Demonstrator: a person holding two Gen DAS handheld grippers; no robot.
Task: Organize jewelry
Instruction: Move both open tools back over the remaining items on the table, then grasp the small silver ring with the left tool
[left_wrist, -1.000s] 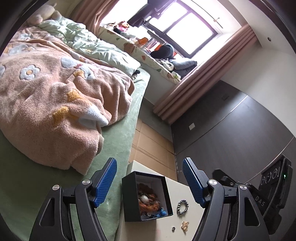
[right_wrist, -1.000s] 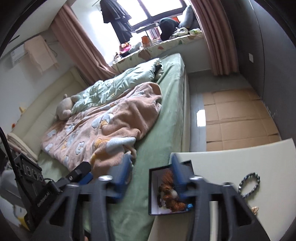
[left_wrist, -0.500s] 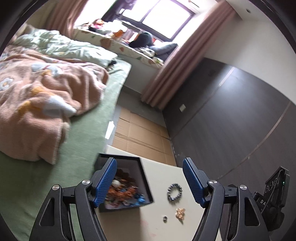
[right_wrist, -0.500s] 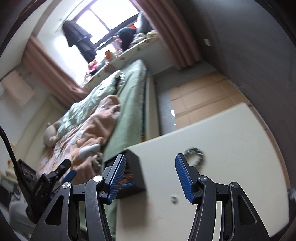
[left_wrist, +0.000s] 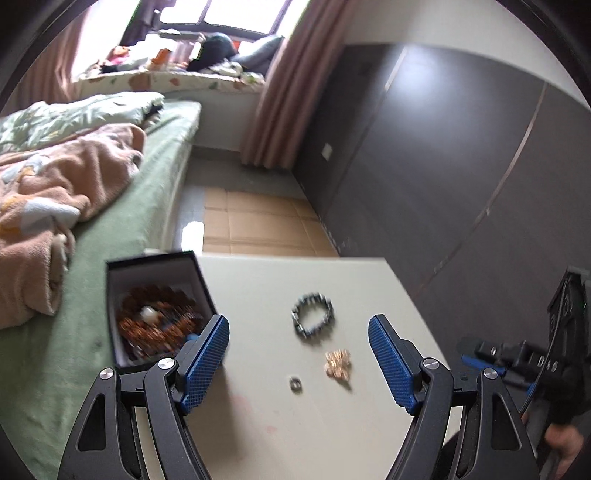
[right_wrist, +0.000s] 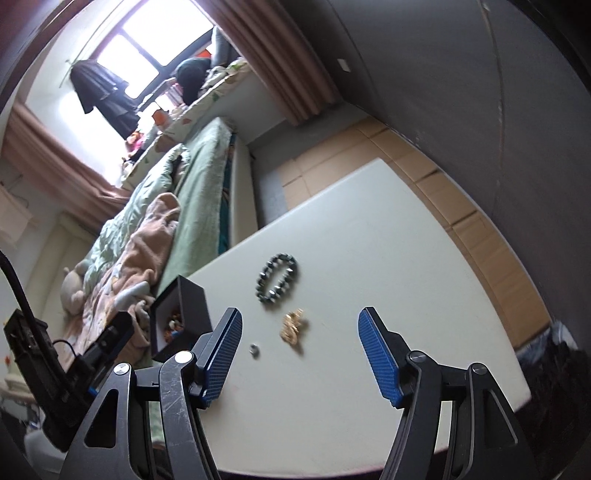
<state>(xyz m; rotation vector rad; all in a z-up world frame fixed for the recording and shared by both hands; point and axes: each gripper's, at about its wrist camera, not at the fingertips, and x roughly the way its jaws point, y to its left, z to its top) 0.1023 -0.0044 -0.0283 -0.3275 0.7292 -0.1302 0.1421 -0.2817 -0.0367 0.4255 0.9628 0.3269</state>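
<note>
Bedroom clutter sits behind my working area: a bed (left_wrist: 122, 221) with a green sheet and a peach fleece blanket to one side, a dark panelled wall to the other, and between them the pale tabletop (left_wrist: 280, 424) I am working over. By my reading the job is partly done. The black open box (left_wrist: 155, 306) at the table's bed-side corner already holds a tangle of orange-brown beads with a white piece on top, though blur keeps me from sorting its contents further. Three pieces lie loose on the table: a dark beaded bracelet (left_wrist: 313, 322), laid flat as a closed ring of glossy faceted beads; just nearer me a small gold cluster (left_wrist: 337, 364), crumpled and shapeless, perhaps a chain or charm; and beside that a tiny silver ring-like piece (left_wrist: 295, 384), too small to name surely. All three sit apart from each other and clear of the box. My left gripper (left_wrist: 297, 362) hangs over them with its jaws spread and nothing between the blue pads. My right gripper (right_wrist: 299, 354) has just been opening its jaws and is likewise empty, framing the gold cluster. Nothing is held, so those three pieces remain, I judge.
</note>
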